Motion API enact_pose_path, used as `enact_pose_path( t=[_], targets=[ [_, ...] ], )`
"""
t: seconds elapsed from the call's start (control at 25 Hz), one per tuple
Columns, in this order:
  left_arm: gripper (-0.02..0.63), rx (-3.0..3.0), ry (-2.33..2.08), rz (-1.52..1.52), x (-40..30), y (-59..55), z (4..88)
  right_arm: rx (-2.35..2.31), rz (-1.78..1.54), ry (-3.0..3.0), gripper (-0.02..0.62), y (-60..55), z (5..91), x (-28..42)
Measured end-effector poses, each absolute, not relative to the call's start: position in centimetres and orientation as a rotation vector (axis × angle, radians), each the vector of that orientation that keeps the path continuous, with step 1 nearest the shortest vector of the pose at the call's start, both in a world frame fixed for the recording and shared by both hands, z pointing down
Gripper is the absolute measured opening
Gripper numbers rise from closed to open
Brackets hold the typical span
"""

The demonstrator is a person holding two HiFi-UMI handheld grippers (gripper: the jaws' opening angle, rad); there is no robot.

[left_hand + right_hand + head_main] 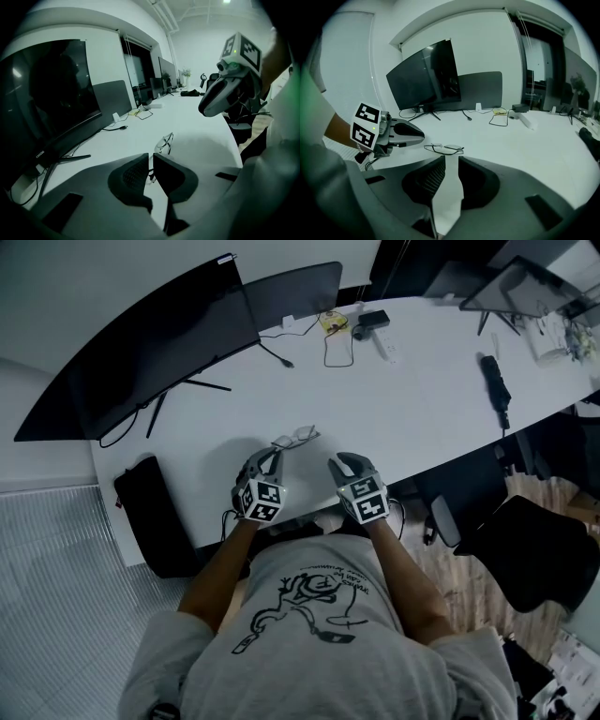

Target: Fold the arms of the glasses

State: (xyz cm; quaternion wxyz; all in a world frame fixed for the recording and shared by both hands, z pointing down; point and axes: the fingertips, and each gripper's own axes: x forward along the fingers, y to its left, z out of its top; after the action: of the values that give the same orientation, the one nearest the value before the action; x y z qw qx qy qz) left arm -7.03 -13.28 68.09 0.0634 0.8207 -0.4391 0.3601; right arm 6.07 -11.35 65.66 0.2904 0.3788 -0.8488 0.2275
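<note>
A: White worktop (422, 381): where do the glasses (296, 437) lie?
B: Close to its near edge, in front of both claws.
A: State of the left claw (153, 157)?
B: Narrow, closed on the tip of one arm of the glasses.
A: And the right claw (451, 159)?
B: Jaws partly apart, nothing between them; the glasses lie just beyond, untouched.
</note>
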Motion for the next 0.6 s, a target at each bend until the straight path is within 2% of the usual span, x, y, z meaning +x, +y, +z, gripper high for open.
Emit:
enact_pose_path(
  t=[0.6],
  targets=[
    [0.020, 2.396, -1.319, 0.514, -5.7, -12.9, 56.9, 1.009, 0.516, -2.404, 0.057, -12.6, 55.5, 5.3]
  ],
)
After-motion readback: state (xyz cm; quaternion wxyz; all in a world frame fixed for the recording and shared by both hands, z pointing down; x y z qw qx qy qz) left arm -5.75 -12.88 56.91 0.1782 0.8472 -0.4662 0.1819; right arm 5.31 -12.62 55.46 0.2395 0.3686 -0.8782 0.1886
